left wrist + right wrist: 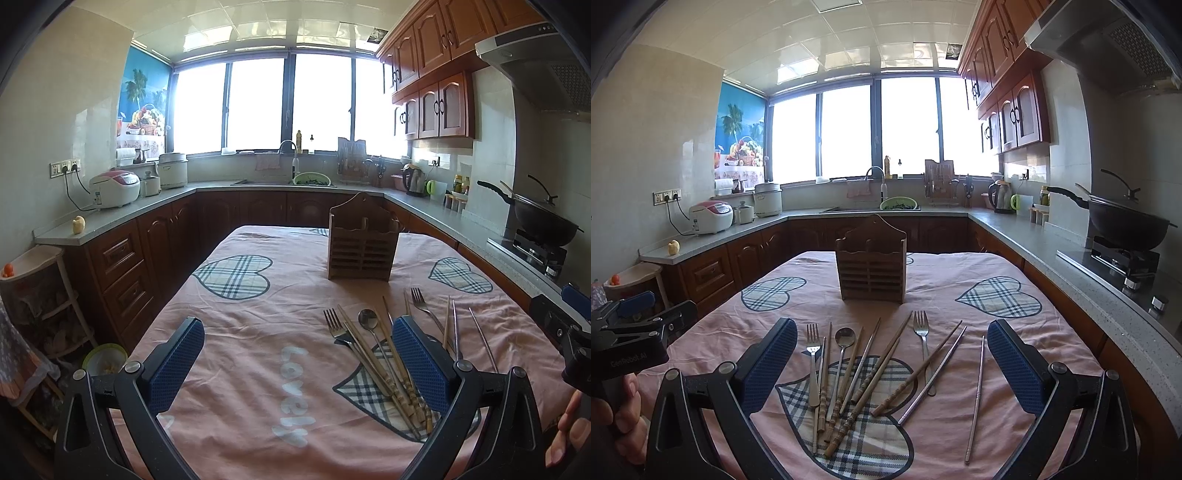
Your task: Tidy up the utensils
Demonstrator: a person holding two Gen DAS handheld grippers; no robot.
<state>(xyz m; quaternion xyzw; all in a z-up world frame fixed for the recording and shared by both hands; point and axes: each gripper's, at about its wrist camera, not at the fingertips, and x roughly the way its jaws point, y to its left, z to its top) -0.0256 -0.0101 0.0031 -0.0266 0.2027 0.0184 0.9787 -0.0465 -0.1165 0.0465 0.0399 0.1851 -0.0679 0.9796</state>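
A wooden slatted utensil holder (872, 264) stands upright mid-table; it also shows in the left wrist view (362, 248). In front of it lie two forks (813, 354) (922, 334), a spoon (843, 341), several wooden chopsticks (871, 384) and metal chopsticks (977, 398), loose on the pink cloth. My right gripper (892, 356) is open and empty, hovering over this pile. My left gripper (298, 356) is open and empty, left of the pile (373, 343), with its right finger (417, 362) over some utensils.
The table wears a pink cloth with plaid hearts (1001, 297). Kitchen counters ring the table, with a rice cooker (711, 218), a sink (871, 208), and a wok on the stove (1123, 221). The left gripper shows at the left edge of the right wrist view (635, 325).
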